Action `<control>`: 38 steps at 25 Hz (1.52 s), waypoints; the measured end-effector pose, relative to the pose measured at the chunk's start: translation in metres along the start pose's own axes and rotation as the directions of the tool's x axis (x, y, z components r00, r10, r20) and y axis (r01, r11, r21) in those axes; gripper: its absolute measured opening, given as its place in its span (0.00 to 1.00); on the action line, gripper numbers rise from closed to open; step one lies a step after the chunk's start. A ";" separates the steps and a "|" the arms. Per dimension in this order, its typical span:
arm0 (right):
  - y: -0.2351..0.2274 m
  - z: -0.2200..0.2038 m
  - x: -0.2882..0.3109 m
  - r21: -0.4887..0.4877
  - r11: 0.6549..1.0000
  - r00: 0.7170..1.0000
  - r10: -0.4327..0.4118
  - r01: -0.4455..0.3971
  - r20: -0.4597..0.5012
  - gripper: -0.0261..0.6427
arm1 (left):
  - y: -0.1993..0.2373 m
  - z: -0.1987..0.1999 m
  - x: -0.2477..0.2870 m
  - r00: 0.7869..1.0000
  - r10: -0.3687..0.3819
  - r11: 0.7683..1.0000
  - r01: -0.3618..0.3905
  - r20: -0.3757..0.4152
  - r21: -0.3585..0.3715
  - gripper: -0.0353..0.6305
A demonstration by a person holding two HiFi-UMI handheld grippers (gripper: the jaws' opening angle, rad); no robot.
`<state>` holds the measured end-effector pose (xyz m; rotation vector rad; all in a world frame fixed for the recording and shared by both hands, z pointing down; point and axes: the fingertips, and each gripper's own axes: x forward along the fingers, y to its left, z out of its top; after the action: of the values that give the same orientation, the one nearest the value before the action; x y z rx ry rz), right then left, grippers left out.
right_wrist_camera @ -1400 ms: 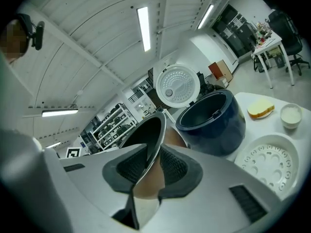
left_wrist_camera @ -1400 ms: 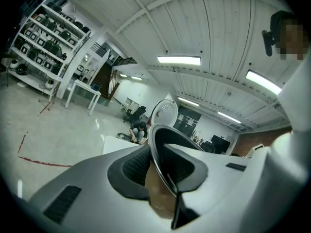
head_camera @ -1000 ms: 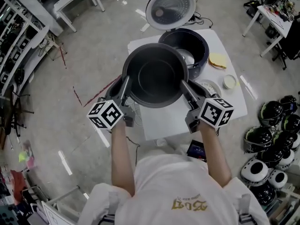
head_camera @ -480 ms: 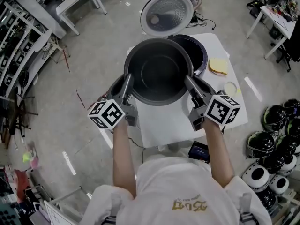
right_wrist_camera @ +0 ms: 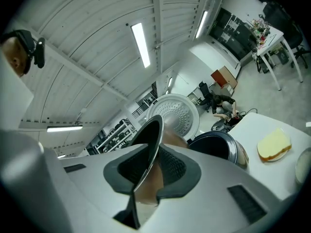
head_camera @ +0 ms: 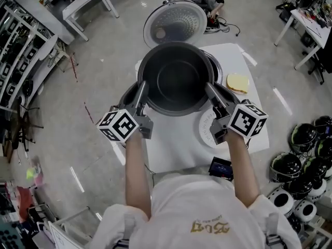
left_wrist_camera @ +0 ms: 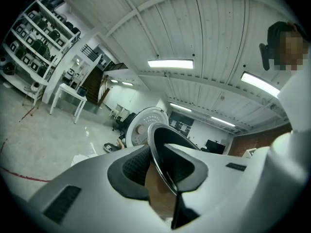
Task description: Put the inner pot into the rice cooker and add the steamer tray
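The dark inner pot [head_camera: 176, 81] hangs in the air between both grippers, mouth up and empty. My left gripper [head_camera: 141, 90] is shut on its left rim [left_wrist_camera: 163, 161]. At the opposite side, my right gripper [head_camera: 210, 91] is shut on the right rim [right_wrist_camera: 147, 165]. The pot sits right above the rice cooker [right_wrist_camera: 219, 147], which it almost wholly hides in the head view. The cooker's round lid [head_camera: 175, 24] stands open behind it. A white round steamer tray [head_camera: 206, 129] lies on the table under my right gripper.
The white table [head_camera: 174, 147] also carries a yellow sponge-like piece [head_camera: 238, 82] right of the cooker. Helmets [head_camera: 303, 165] lie on the floor at the right; shelves [head_camera: 21, 45] and a small table [head_camera: 88, 1] stand at the left. A person crouches behind the cooker.
Both grippers have carried the pot away from the person's body and slightly up, from in front of the cooker to right over its opening. The grips are unchanged.
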<state>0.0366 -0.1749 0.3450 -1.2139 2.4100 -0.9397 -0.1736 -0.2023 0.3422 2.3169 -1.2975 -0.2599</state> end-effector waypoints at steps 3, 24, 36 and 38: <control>-0.013 0.010 0.003 0.006 1.000 1.000 0.001 -0.001 0.003 0.15 | -0.002 -0.002 0.017 1.000 -0.001 1.000 0.001 -0.002 -0.003 0.21; -0.089 0.023 0.022 0.063 0.998 0.998 -0.013 0.017 -0.059 0.15 | 0.007 -0.036 0.084 0.996 0.068 0.998 -0.069 -0.057 -0.008 0.21; -0.130 0.005 0.047 0.031 0.999 0.983 -0.029 0.035 -0.183 0.16 | 0.039 -0.072 0.106 0.974 0.172 0.985 -0.170 -0.147 0.024 0.22; -0.136 0.003 0.049 0.013 0.999 0.978 -0.026 0.029 -0.206 0.17 | 0.041 -0.077 0.110 0.970 0.183 0.983 -0.180 -0.161 0.031 0.22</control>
<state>0.0917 -0.2741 0.4351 -1.2009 2.5427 -1.1418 -0.1161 -0.2891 0.4358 2.1632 -1.4202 0.0004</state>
